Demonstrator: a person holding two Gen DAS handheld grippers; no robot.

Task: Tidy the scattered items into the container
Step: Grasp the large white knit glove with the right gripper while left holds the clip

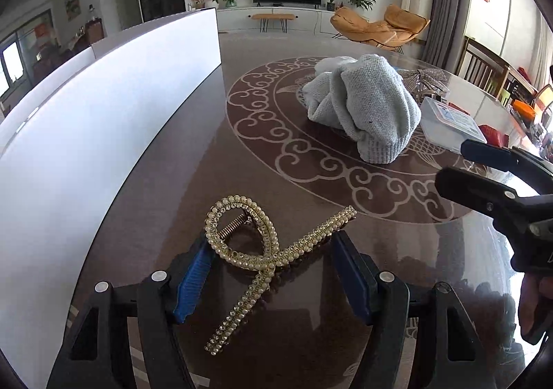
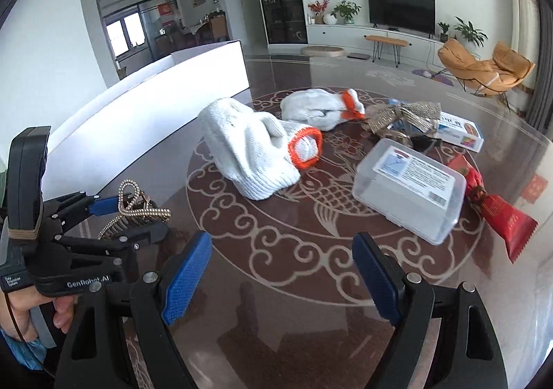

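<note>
A gold hair clip set with pearls hangs between the blue pads of my left gripper, which is shut on it just above the table. The right wrist view shows the same hair clip in the left gripper at the far left. The white container stands close on the left, its wall long and tall. My right gripper is open and empty over the patterned table, short of the clear plastic box. A white glove with an orange cuff lies crumpled in the middle.
A second orange-cuffed glove, a sparkly bow, a small printed box and a red packet lie on the glass-topped table. A hand grips the left tool's handle. Chairs stand beyond the table's right edge.
</note>
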